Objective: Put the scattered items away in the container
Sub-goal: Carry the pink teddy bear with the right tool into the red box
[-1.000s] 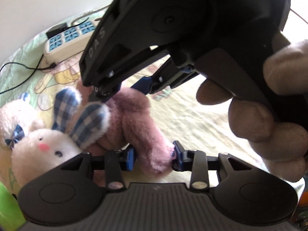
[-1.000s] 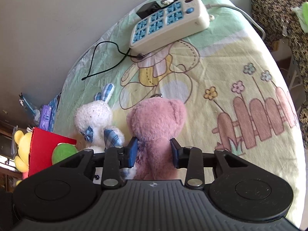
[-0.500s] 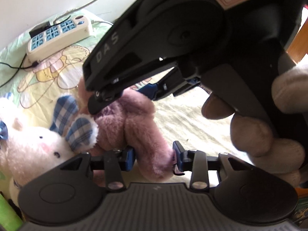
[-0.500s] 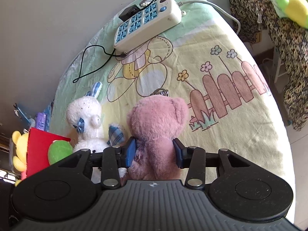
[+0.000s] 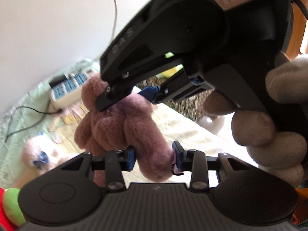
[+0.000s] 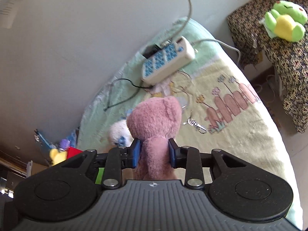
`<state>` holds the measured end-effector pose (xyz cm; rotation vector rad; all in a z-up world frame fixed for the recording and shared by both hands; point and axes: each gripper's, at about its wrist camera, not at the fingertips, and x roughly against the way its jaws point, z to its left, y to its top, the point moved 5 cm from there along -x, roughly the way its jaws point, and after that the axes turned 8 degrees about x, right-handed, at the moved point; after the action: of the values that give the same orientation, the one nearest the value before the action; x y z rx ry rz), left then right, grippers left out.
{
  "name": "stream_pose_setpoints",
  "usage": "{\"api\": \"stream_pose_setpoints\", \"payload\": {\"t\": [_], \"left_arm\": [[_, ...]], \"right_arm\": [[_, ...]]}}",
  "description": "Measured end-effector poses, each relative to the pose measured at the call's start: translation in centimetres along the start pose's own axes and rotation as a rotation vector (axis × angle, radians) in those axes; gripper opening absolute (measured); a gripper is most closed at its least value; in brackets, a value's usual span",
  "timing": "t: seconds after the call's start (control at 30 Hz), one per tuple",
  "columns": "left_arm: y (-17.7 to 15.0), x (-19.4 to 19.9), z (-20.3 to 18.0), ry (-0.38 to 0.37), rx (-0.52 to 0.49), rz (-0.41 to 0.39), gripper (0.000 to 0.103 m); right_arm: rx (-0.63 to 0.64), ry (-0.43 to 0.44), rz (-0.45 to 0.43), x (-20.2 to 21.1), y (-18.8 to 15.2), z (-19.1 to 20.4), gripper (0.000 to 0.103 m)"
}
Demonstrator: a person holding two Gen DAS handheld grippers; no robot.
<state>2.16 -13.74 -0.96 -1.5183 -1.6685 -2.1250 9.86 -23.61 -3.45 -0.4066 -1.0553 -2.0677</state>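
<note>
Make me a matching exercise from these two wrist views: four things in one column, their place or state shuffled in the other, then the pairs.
Things:
1. pink teddy bear
2. power strip
3. green and yellow plush
4. white bunny

Places or states:
A. lying on the bedsheet beside the bear
B. on the patterned seat beyond the bed
C. clamped in both the left tongs and the right tongs
D. on the bedsheet near the wall, cables attached

Pairs: 1-C, 2-D, 3-B, 4-A

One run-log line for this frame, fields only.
stage: lifting | left gripper: shut on pink teddy bear | right gripper: shut on pink teddy bear | white bunny: on bed
</note>
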Motion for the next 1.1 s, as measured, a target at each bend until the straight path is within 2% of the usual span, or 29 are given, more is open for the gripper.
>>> {"api": "stream_pose_setpoints", "payload": {"t": [0.23, 0.5, 0.67, 0.9, 1.1], "left_arm": [[0.9, 6.2, 3.3, 0.074, 0.062, -0.117, 0.037], [-0.8, 13.9, 9.3, 0.176, 0.122, -0.227, 0.037], [-2.3, 18.5, 14.0, 0.201, 0.149, -0.271, 0.037], [-4.8, 23.4, 19.7, 0.193, 0.177, -0.303, 0.037], [-7.7, 24.4, 24.3, 0.155, 0.214, -0.272, 0.037]], "right_arm": [[0.087, 0.125, -0.056, 1.1, 0.3, 6.7, 0.031], [0.209, 0.254, -0.059, -1.2, -0.9, 16.9, 0.031], [0.246, 0.302, -0.062, -3.4, -2.6, 23.3, 0.031], [0.281, 0.328, -0.068, -6.3, -5.1, 30.5, 0.031], [0.324, 0.272, -0.037, -9.9, -7.5, 34.8, 0.03]]}}
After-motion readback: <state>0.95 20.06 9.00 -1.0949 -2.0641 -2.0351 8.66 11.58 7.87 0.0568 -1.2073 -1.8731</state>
